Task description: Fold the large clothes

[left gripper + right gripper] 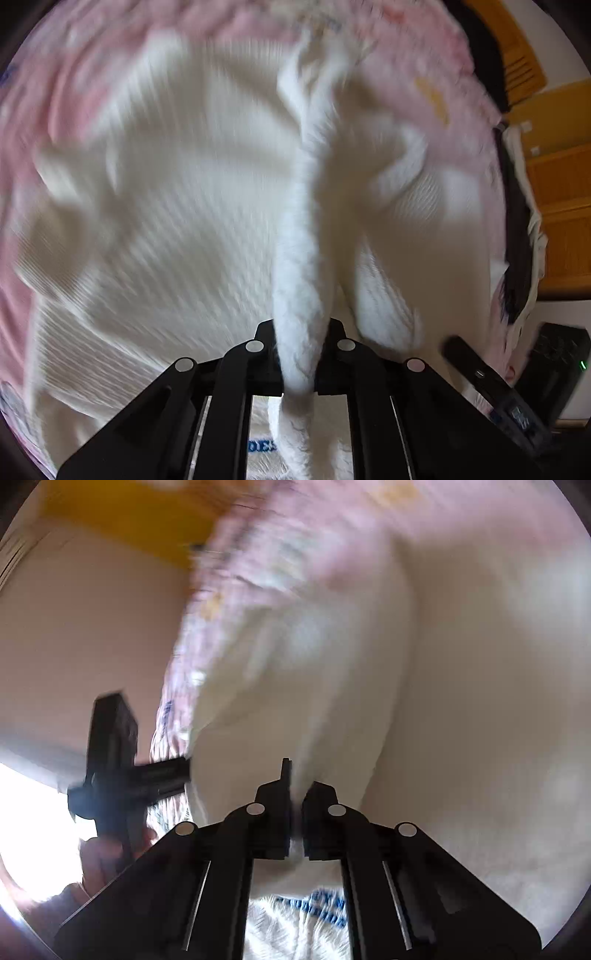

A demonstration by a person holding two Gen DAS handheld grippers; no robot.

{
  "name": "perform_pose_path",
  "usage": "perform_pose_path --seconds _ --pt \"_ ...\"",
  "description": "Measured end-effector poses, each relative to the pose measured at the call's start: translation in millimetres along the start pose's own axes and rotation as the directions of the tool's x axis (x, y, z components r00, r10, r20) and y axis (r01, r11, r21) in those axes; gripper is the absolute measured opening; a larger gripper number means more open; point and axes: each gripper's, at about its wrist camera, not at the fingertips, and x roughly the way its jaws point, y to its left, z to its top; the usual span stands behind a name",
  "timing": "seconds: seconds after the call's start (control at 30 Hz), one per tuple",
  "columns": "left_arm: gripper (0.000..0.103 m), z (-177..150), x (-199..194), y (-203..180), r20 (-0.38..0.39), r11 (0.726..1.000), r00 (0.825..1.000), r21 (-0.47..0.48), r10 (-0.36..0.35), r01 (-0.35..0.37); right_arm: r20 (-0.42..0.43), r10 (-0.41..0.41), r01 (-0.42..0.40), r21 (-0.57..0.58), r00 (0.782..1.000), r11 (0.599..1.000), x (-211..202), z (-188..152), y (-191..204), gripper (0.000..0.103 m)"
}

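Note:
A large white ribbed garment point(177, 206) lies spread over a pink patterned bed cover point(74, 92). My left gripper point(300, 347) is shut on a raised white fold of the garment that runs up the middle of the left wrist view. My right gripper point(295, 808) is shut on another edge of the white garment point(461, 701), which fills the right side of the blurred right wrist view. The right gripper's black body shows at the lower right of the left wrist view, and the left gripper's body point(114, 768) at the left of the right wrist view, held by a hand point(110, 856).
Yellow-orange wooden furniture point(561, 192) stands past the bed's right edge, with dark and white cloth point(521, 236) hanging there. A pale wall point(85, 635) and a bright window point(33, 830) show at left. A fabric with blue lettering point(317, 904) lies below the fingers.

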Motion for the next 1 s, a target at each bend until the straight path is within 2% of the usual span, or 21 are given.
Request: perform_pose_path --seconds 0.07,0.1,0.17,0.23,0.33,0.4,0.47,0.57,0.63,0.7,0.73,0.77,0.8,0.83,0.87,0.9,0.93,0.97,1.0 --pt "0.008 14 -29 0 0.099 0.999 0.995 0.029 0.012 -0.015 0.095 0.007 0.000 -0.074 0.995 0.997 -18 13 17 0.003" --pt "0.008 23 -41 4 0.134 0.999 0.991 0.032 -0.018 0.014 0.133 0.019 -0.009 -0.075 0.991 0.997 -22 21 19 0.003" --pt "0.008 34 -52 13 0.162 0.998 0.985 0.027 -0.059 0.056 0.218 0.036 -0.019 -0.078 0.975 0.997 -35 28 16 0.003" --pt "0.008 37 -52 28 0.165 0.995 0.981 0.010 -0.102 0.101 0.255 0.016 0.010 -0.100 0.967 0.995 -35 24 9 0.003" --pt "0.008 25 -22 44 0.119 0.993 0.987 -0.027 -0.109 0.113 0.191 -0.010 0.025 -0.074 0.982 0.997 -18 -8 -17 0.004" --pt "0.009 11 0 53 0.080 0.990 0.990 -0.068 -0.118 0.124 0.139 -0.088 0.099 -0.072 0.986 0.993 -4 -37 -35 0.004" --pt "0.010 -4 18 68 0.041 0.982 0.989 -0.122 -0.140 0.144 0.104 -0.100 0.105 -0.041 0.990 0.994 0 -57 -51 0.004" --pt "0.013 -26 23 76 0.041 0.981 0.984 -0.086 -0.171 0.174 0.083 -0.101 0.103 -0.024 0.991 0.994 2 -72 -56 0.004" --pt "0.017 -30 20 70 0.036 0.989 0.990 -0.054 -0.136 0.138 0.076 -0.095 0.095 -0.003 0.993 0.995 2 -73 -57 0.005" --pt "0.038 -36 13 56 0.035 0.997 0.997 0.015 -0.073 0.072 0.067 -0.111 0.111 0.009 0.992 0.994 2 -69 -55 0.006" --pt "0.044 -40 9 45 0.036 0.998 0.999 0.062 -0.011 0.008 0.064 -0.119 0.118 0.014 0.991 0.993 2 -67 -53 0.006" --pt "0.057 -43 3 36 0.054 0.992 0.997 0.108 0.058 -0.064 0.062 -0.129 0.128 0.024 0.990 0.992 2 -63 -50 0.008" --pt "0.074 -45 1 31 0.065 0.985 0.993 0.135 0.095 -0.103 0.062 -0.137 0.135 0.035 0.989 0.990 0 -60 -46 0.011" --pt "0.080 -49 -6 25 0.081 0.975 0.989 0.173 0.124 -0.137 0.065 -0.139 0.137 0.040 0.988 0.990 -3 -60 -43 0.020" --pt "0.086 -52 -10 21 0.087 0.970 0.987 0.191 0.137 -0.151 0.068 -0.148 0.145 0.047 0.987 0.988 -7 -59 -40 0.051" --pt "0.087 -55 -14 19 0.085 0.964 0.985 0.210 0.151 -0.166 0.062 -0.165 0.162 0.055 0.984 0.985 -9 -59 -38 0.073" --pt "0.088 -58 -16 19 0.080 0.960 0.984 0.221 0.158 -0.172 0.065 -0.139 0.135 0.063 0.988 0.989 -13 -62 -38 0.097" --pt "0.088 -62 -19 23 0.072 0.956 0.983 0.229 0.171 -0.183 0.065 -0.083 0.078 0.073 0.994 0.994 -18 -69 -39 0.097" --pt "0.089 -65 -25 28 0.070 0.950 0.979 0.237 0.193 -0.204 0.056 -0.107 0.101 0.094 0.993 0.990 -22 -76 -41 0.097"
